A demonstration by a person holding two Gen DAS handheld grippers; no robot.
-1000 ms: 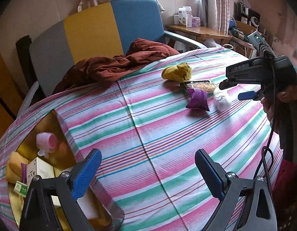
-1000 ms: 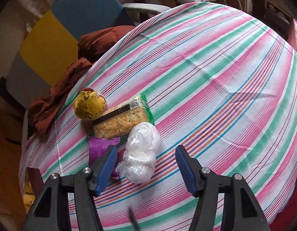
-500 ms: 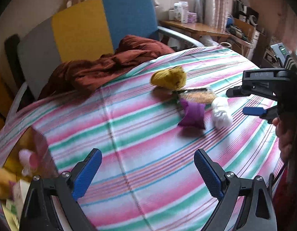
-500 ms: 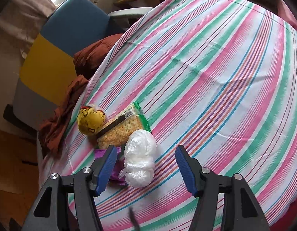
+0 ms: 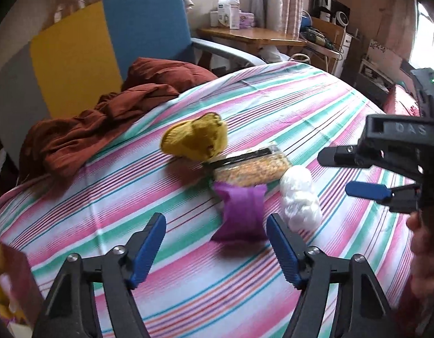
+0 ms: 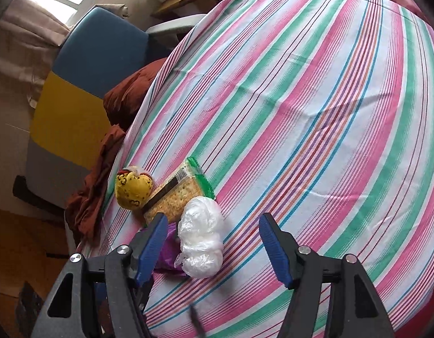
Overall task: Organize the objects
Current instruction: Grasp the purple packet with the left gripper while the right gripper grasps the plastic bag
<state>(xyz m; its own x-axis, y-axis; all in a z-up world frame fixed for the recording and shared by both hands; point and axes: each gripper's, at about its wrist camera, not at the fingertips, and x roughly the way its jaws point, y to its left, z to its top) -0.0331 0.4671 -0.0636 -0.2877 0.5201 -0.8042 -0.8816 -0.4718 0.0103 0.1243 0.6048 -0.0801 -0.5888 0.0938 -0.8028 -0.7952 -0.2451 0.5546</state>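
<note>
On the striped tablecloth (image 5: 104, 191) lie a purple packet (image 5: 241, 214), a white plastic bundle (image 5: 300, 197), a cracker pack (image 5: 250, 166) and a yellow soft toy (image 5: 196, 139). My left gripper (image 5: 217, 250) is open and empty, just short of the purple packet. My right gripper (image 6: 212, 246) is open and empty, above the white bundle (image 6: 201, 238), with the cracker pack (image 6: 177, 194), the yellow toy (image 6: 132, 187) and the purple packet (image 6: 167, 256) to its left. The right gripper also shows at the right edge of the left wrist view (image 5: 357, 174).
A rust-brown cloth (image 5: 104, 121) lies over the table's far edge against a grey, yellow and blue chair (image 5: 76, 53). A box of small items (image 5: 8, 287) shows at the lower left. A wooden desk (image 5: 250, 35) with boxes stands behind.
My left gripper has moved right and forward toward the purple packet; the box has slid to the frame's left edge. My right gripper has edged a little nearer the white bundle.
</note>
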